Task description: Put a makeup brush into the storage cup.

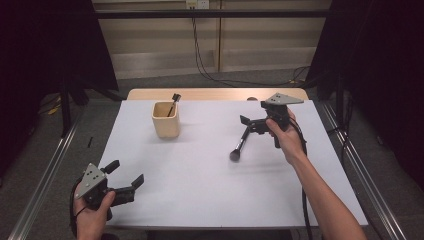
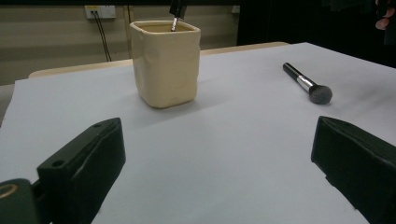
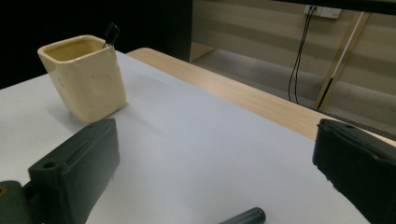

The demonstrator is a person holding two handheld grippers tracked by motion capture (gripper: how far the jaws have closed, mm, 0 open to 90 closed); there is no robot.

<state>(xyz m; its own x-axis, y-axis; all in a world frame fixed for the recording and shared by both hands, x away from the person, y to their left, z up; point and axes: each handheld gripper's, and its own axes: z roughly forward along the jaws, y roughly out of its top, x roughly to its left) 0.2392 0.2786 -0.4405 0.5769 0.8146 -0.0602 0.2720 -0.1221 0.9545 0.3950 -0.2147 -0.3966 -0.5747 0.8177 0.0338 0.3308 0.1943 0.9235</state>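
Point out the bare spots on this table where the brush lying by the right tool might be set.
The widest free patch lies between the cream cup, the makeup brush and the left tool, across the table middle and near edge. Another runs along the near right side. It is crowded only around the right tool, where the brush lies between its open jaws.

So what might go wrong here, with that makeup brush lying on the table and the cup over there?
The right hand-held gripper is open over the brush handle end; a poor pinch on the thin round handle could let it roll or slip. The cup already holds another brush leaning at its rim, so dropping a second in might knock it. The cup looks light and could tip if bumped.
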